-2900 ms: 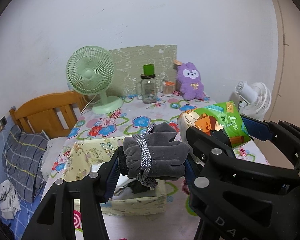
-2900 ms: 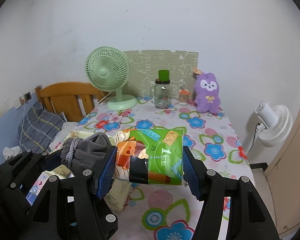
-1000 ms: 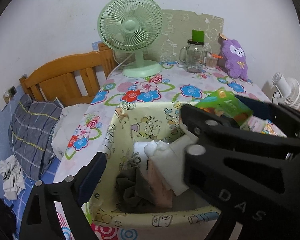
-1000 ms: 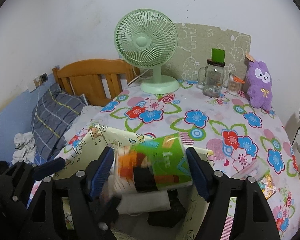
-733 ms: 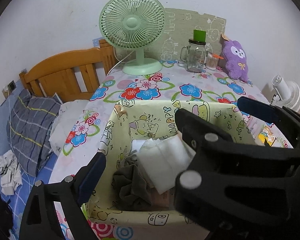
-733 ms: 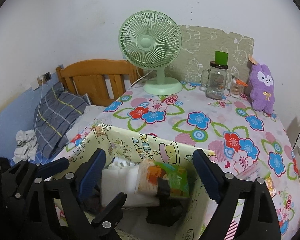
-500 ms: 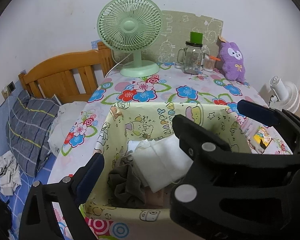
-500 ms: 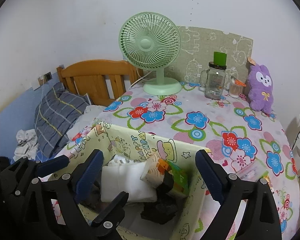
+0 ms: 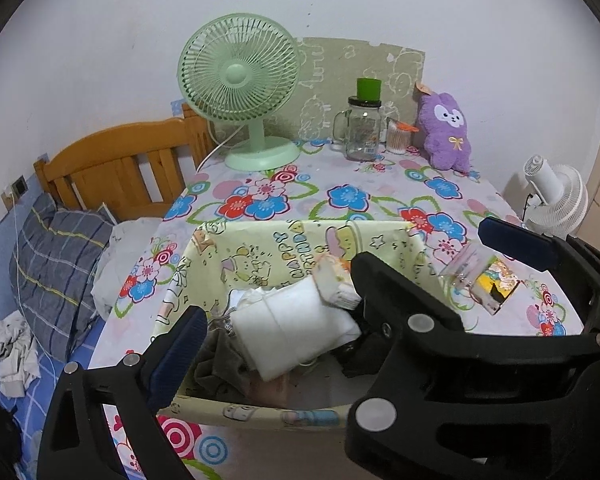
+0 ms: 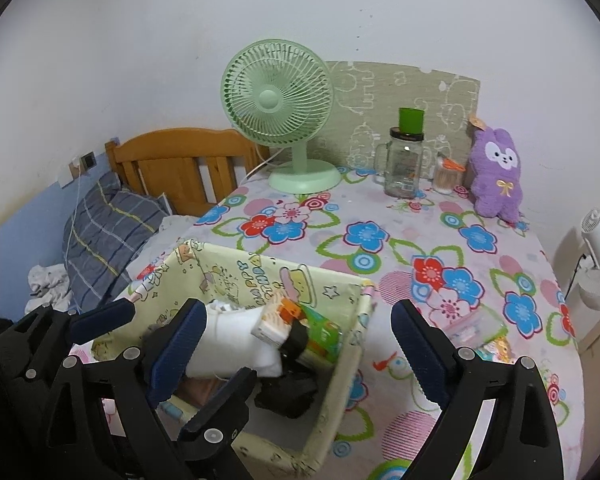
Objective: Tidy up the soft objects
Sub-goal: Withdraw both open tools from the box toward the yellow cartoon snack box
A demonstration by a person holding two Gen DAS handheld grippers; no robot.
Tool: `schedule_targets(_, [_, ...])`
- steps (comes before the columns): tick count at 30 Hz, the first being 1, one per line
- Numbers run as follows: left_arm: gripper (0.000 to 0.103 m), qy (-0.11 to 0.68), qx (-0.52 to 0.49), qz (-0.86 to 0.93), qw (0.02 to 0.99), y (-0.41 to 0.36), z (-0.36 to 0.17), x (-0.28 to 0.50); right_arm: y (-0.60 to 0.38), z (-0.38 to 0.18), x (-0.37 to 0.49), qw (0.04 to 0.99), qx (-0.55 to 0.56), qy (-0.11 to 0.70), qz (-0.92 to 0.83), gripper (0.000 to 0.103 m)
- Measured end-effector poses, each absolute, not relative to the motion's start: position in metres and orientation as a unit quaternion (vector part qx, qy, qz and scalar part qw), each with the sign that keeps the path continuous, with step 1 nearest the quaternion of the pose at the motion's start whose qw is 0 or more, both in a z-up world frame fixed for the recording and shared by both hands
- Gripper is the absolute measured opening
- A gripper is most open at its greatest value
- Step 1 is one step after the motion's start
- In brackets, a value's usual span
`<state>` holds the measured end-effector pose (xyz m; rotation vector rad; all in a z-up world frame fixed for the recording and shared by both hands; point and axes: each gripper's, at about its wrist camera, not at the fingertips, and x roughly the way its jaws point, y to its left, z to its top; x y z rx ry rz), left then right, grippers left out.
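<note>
A pale yellow cartoon-print fabric box (image 9: 300,240) (image 10: 340,368) stands on the flowered table. Inside lie a white folded cloth (image 9: 292,328) (image 10: 236,340), a grey garment (image 9: 216,364), a dark item (image 10: 288,392) and a green snack pouch (image 10: 312,328) leaning on the right wall. My left gripper (image 9: 284,332) is open and empty above the box's near side. My right gripper (image 10: 296,344) is open and empty above the box. A clear packet with a cartoon card (image 9: 484,280) (image 10: 480,332) lies on the table right of the box.
A green desk fan (image 9: 244,92) (image 10: 284,112), a glass jar with a green lid (image 9: 364,124) (image 10: 404,164) and a purple plush (image 9: 446,132) (image 10: 496,168) stand at the table's back. A wooden bed with a plaid pillow (image 9: 56,256) lies left. A white floor fan (image 9: 556,200) stands right.
Both grippers carried their loads over the box and opened: the grey glove and the green snack pouch dropped in. Both have since pulled back a little, empty.
</note>
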<state>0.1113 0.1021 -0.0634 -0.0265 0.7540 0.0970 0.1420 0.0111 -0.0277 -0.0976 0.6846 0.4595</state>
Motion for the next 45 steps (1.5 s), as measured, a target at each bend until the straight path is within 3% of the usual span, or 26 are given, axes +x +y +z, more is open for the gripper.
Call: schedule_targets(45, [0.1, 0.327, 0.02, 0.009, 0.945, -0.016, -0.031, 0.086, -0.115, 0.006, 0.106, 0.938, -0.02, 0.308, 0.161, 0.096])
